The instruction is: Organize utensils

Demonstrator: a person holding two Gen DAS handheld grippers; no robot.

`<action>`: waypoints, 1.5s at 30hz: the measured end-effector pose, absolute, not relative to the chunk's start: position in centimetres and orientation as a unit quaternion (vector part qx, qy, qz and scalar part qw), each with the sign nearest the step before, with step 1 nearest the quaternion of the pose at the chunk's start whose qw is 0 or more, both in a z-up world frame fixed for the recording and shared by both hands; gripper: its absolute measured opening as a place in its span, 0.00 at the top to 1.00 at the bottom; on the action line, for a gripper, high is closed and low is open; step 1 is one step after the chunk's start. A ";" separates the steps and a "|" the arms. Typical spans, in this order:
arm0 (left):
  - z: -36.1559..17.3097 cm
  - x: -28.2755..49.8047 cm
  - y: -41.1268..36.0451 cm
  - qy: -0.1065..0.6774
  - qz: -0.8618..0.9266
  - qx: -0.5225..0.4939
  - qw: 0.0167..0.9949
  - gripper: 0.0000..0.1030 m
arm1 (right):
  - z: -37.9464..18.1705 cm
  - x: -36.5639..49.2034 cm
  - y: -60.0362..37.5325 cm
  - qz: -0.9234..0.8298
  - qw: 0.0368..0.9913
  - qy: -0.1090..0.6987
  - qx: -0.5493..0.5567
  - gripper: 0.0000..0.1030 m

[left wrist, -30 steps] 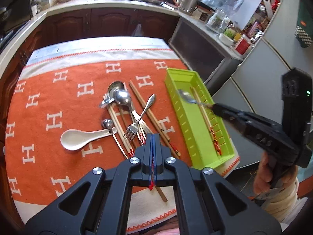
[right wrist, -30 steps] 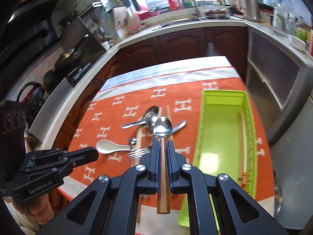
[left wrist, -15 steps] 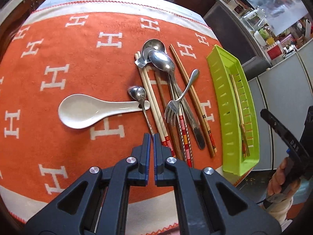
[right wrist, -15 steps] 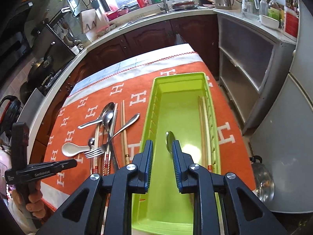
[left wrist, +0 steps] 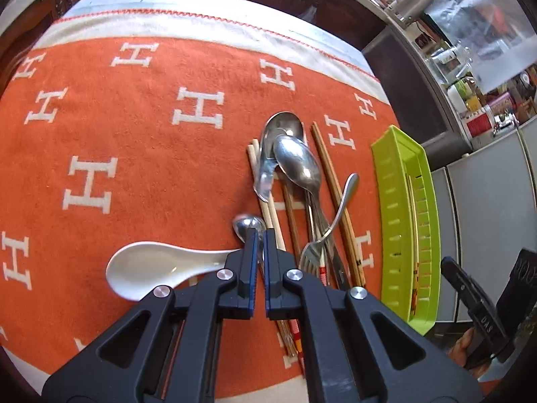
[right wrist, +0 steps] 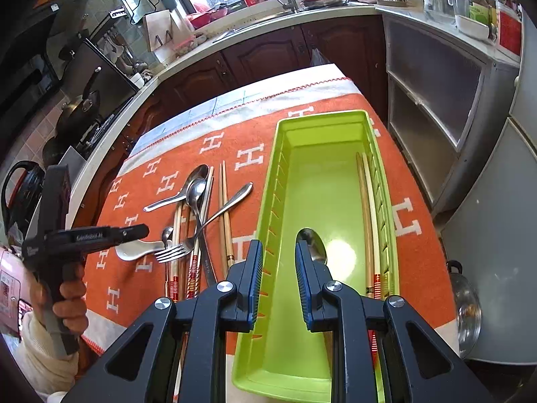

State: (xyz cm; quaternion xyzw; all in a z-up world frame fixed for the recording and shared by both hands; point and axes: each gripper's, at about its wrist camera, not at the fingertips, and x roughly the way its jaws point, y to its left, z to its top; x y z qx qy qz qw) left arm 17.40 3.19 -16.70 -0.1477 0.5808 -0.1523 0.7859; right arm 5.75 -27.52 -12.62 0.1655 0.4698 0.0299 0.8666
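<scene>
We hang right claw [right wrist: 278, 278] spread, empty, over green tray [right wrist: 273, 201]; spoon [right wrist: 313, 245] lies just beyond its tips. Left claw [left wrist: 258, 245] pressed together over small spoon [left wrist: 246, 226], likely our next pick.

The right hand-held gripper [right wrist: 278, 252] has released the wooden-handled spoon [right wrist: 313, 245] — it now lies in the green tray [right wrist: 335, 174], jaws apart. The left hand-held gripper [left wrist: 259, 235] has descended — jaws closed — over the small spoon [left wrist: 246, 225].
</scene>
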 end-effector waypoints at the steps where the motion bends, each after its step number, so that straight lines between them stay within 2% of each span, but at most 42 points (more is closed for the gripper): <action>1: -17.1 17.8 3.2 0.586 -0.150 -0.149 0.782 1.00 | -12.7 5.9 -27.6 0.029 0.865 0.472 0.167 0.81; 5: -18.6 18.8 3.2 0.602 -0.146 -0.147 0.771 1.00 | -13.1 6.1 -27.7 0.027 0.862 0.476 0.173 0.81; 7: -19.0 18.7 3.2 0.601 -0.146 -0.149 0.772 0.90 | -13.3 6.4 -27.7 0.025 0.861 0.478 0.173 0.81; 8: -19.2 18.7 3.1 0.605 -0.147 -0.148 0.768 0.79 | -13.4 6.5 -27.7 0.025 0.860 0.479 0.174 0.81; 9: -19.5 18.7 3.0 0.608 -0.148 -0.151 0.765 0.75 | -13.5 6.6 -27.5 0.025 0.860 0.480 0.175 0.81; 12: -19.5 18.6 2.7 0.606 -0.149 -0.148 0.767 0.72 | -13.7 6.7 -27.4 0.025 0.857 0.483 0.175 0.81; 22: -19.6 18.7 1.3 0.603 -0.144 -0.139 0.772 0.72 | -14.8 7.5 -26.1 0.029 0.853 0.493 0.172 0.81; 25: -19.8 18.7 1.3 0.611 -0.142 -0.146 0.765 0.80 | -14.8 7.6 -26.1 0.028 0.853 0.492 0.169 0.81; 39: -18.8 17.1 -0.5 0.598 -0.146 -0.127 0.777 0.82 | -15.1 7.6 -25.8 0.029 0.853 0.494 0.165 0.81; 45: -18.0 16.2 0.2 0.583 -0.168 -0.148 0.781 0.83 | -15.1 7.4 -26.0 0.030 0.854 0.492 0.169 0.81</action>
